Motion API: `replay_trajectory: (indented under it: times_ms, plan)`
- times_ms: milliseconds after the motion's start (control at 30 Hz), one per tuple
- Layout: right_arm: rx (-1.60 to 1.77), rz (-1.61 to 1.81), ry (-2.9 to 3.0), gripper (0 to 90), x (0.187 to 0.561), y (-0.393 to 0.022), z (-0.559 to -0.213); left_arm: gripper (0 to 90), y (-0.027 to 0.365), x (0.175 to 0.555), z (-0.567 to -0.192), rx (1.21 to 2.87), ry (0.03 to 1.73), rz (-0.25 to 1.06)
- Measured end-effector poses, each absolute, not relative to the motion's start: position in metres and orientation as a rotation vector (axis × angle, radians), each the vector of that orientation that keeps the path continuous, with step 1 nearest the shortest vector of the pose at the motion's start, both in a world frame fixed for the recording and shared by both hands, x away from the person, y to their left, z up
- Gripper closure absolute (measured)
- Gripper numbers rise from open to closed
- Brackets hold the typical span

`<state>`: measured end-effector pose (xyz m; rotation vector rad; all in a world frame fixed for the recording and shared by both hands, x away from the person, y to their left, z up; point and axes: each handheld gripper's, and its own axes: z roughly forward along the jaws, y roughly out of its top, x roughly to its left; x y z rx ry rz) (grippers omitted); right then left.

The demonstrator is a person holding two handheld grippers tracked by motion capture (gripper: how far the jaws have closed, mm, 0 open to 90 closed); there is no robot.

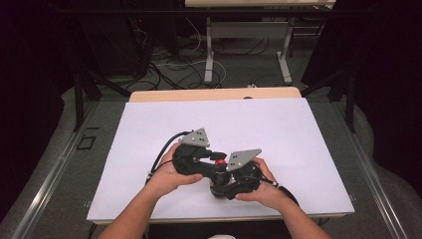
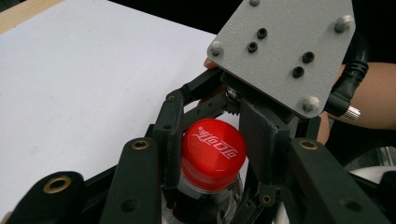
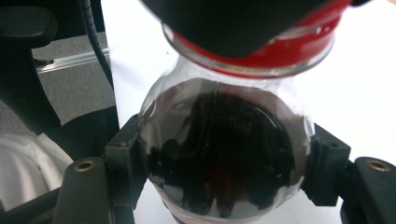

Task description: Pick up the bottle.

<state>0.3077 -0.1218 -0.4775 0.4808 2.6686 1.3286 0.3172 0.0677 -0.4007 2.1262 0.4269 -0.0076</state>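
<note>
Centrally, red cap (image 2: 213,153) on dark bottle (image 3: 224,154), low over white sheet (image 1: 278,129) near table's (image 1: 214,94) front edge. Left gripper (image 2: 215,154) clamped on cap (jaws on either side, pads pressing). Right gripper (image 3: 224,158) closed around bottle's shoulder. Grey plate (image 2: 285,51) just behind cap; beyond the table's far edge, cables and a metal frame on floor.

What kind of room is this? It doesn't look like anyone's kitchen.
Probably a lab or workshop set up for recording handwork. A white-topped table sits inside a dark metal frame, loose cables lie across the floor behind it, and a person works a red-capped bottle with two hand-held grippers.
</note>
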Motion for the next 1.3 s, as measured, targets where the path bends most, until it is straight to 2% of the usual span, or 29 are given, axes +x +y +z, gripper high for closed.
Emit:
replay_trajectory:
  times_ms: [367, 567, 700, 867, 1000, 1133, 1300]
  plan:
    - [0.559, 1.321, 2.617, 30.0, 0.308, -0.122, -0.476, 61.4, 0.06, 0.309, -0.397, 2.117, 0.531, 0.105]
    - [0.631, 1.28, 2.576, 29.9, 0.308, -0.122, -0.473, 61.6, 0.048, 0.296, -0.396, 2.079, 0.669, 0.262]
    - [0.673, 1.277, 2.534, 29.9, 0.307, -0.122, -0.472, 61.6, 0.043, 0.293, -0.395, 2.046, 0.729, 0.307]
    - [0.677, 1.286, 2.556, 29.7, 0.309, -0.124, -0.472, 61.0, 0.045, 0.298, -0.395, 2.052, 0.732, 0.253]
    - [0.657, 1.296, 2.565, 29.6, 0.309, -0.124, -0.472, 50.1, 0.051, 0.302, -0.395, 2.047, 0.714, 0.208]
    - [0.653, 1.312, 2.567, 29.7, 0.31, -0.126, -0.471, 43.2, 0.063, 0.305, -0.393, 2.038, 0.646, 0.168]
    - [0.645, 1.328, 2.583, 29.6, 0.309, -0.125, -0.471, 42.8, 0.076, 0.308, -0.392, 2.067, 0.492, 0.065]
